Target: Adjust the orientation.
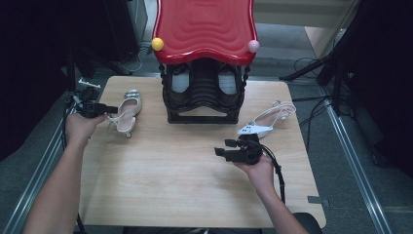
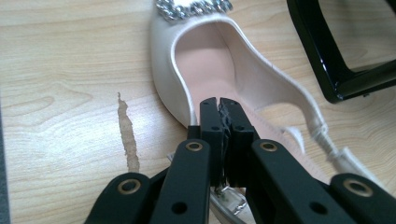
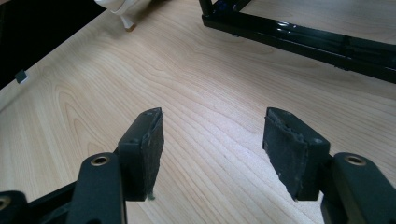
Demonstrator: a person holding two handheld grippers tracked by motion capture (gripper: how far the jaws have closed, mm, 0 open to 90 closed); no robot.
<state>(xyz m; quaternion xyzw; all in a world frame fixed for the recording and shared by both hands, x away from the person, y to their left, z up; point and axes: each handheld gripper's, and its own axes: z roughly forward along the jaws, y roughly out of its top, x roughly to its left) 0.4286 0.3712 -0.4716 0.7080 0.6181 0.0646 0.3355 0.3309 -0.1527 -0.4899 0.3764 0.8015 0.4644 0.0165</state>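
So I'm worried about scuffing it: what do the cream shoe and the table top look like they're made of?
The cream shoe looks like smooth leather or a synthetic with a soft satin sheen, with a sparkly, rhinestone-like trim at the toe. The left gripper is shut on its rear strap. The table shows pale wood grain with a matte finish, possibly laminate; one worn streak marks it.

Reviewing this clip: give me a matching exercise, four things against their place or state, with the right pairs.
Things:
1. left gripper
2. right gripper
3. cream shoe
4. white shoe

Places or states:
A. jaws apart over bare table
B. lies right of the black rack, ungripped
C. jaws shut on a shoe's strap
D. lies left of the rack, silver buckle on its toe

Pairs: 1-C, 2-A, 3-D, 4-B
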